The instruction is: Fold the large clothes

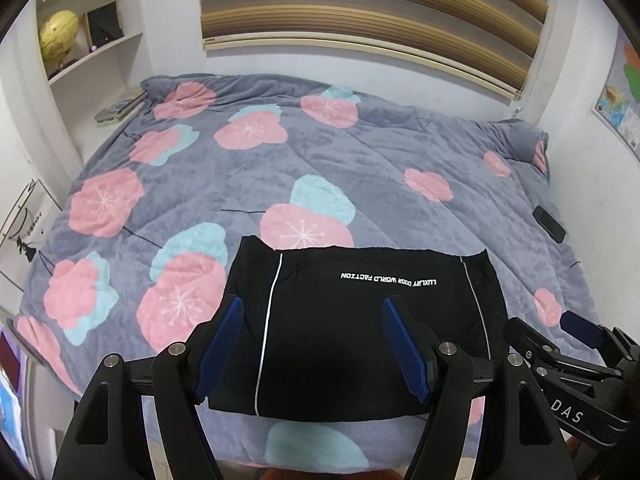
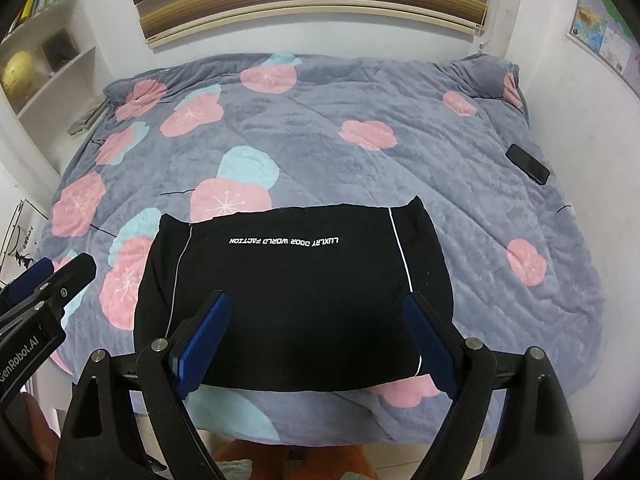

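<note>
On the quilt [image 1: 380, 160], the folded black garment [image 1: 360, 340] hides its sleeves.

We can't see the near bottom corners of the black garment [image 1: 352, 332], they're behind the left gripper [image 1: 314, 344] fingers. Same w/ right gripper [image 2: 316, 340] in the other view. Book spines on the shelf [image 1: 96, 8] are too small to read, and the wall map [image 1: 624, 96] is cut off by the edge.

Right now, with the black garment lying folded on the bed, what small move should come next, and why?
Probably lower both grippers to its near edge and pinch it for one more fold. The black garment lies flat as a wide rectangle, and the left gripper and right gripper are open, holding nothing.
</note>
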Motion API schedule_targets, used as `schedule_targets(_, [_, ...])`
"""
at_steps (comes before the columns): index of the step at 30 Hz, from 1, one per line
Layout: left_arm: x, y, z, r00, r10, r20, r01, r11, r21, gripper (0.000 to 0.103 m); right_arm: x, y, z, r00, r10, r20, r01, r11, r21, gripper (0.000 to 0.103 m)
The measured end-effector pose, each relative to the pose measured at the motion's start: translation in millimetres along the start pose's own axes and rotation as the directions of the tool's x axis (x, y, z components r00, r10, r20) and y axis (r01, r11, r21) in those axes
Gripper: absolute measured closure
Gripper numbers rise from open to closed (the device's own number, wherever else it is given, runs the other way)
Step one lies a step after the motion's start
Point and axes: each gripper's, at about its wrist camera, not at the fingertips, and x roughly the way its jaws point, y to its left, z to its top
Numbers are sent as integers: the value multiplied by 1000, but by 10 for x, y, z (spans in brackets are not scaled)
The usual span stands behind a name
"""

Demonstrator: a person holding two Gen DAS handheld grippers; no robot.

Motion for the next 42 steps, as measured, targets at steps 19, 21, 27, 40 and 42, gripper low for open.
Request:
schedule_targets(19, [173,-61,-5,998,2,-56,-1,1000,19,29,119,-12,28,1000,3,-29,-3,1000,8,14])
schedule_targets(21, [179,-60,2,998,3,-57,-1,1000,24,29,142,-29,57,999,10,-31,-10,1000,7,14])
schedule_targets(27, [188,-27,37,999,9,-50,-8,1000,23,29,176,26,94,1000,16,-27,-17,1000,-12,14])
schedule_targets(40, [286,53,68,998,9,-65,-6,999,39,29,251,92,102,999,14,-46,-15,1000,-14,14])
schedule_targets(42, [294,58,73,998,8,-67,-5,999,42,29,249,92,98,999,13,-46,-14,1000,-13,14])
